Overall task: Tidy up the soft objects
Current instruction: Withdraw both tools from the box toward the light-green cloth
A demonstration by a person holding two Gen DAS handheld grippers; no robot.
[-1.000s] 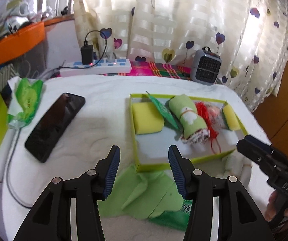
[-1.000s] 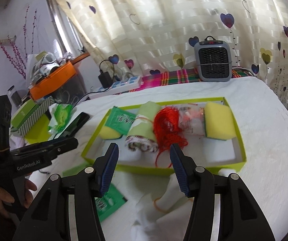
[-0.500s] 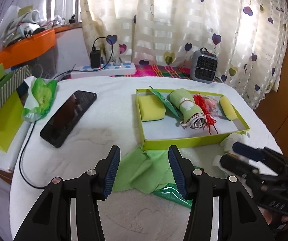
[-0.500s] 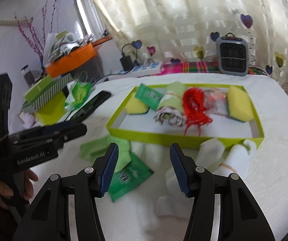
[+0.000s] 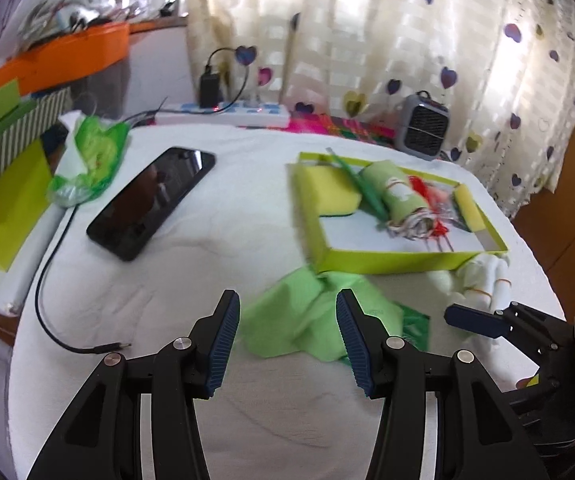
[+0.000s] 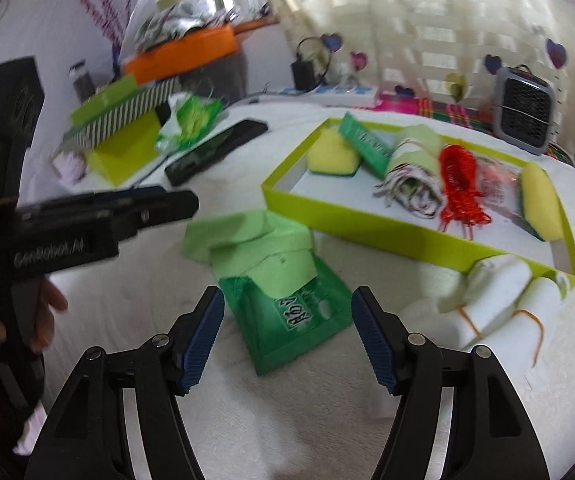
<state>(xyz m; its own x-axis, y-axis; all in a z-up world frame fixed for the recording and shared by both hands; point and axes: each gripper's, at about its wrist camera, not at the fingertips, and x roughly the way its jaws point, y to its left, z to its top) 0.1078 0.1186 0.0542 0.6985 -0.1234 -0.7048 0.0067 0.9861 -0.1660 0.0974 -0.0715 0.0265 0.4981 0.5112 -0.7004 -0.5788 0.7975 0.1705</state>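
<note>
A lime tray (image 5: pixel 387 257) (image 6: pixel 367 229) holds two yellow sponges (image 5: pixel 333 194), a rolled green towel (image 5: pixel 397 194), red string (image 6: pixel 461 184) and a green packet. In front of it lie a crumpled light green cloth (image 5: pixel 311 316) (image 6: pixel 253 242), a dark green packet (image 6: pixel 299 320) and white rolled cloths (image 6: pixel 499 296) (image 5: pixel 483 276). My left gripper (image 5: pixel 287 320) is open and empty, just short of the cloth. My right gripper (image 6: pixel 287 308) hovers over the dark green packet with its jaws opening; the packet shows between the fingers, untouched.
A black phone (image 5: pixel 151 202), a loose charging cable (image 5: pixel 47 300), a green tissue pack (image 5: pixel 91 160) and a lime box (image 5: pixel 3 184) sit to the left. A power strip (image 5: pixel 223 114) and a small grey heater (image 5: pixel 423 126) stand at the back by the curtain.
Both grippers have drawn back from the tray toward the near side and sunk a little. The cloth and packet now sit by the fingers. The right jaws stand wider.
</note>
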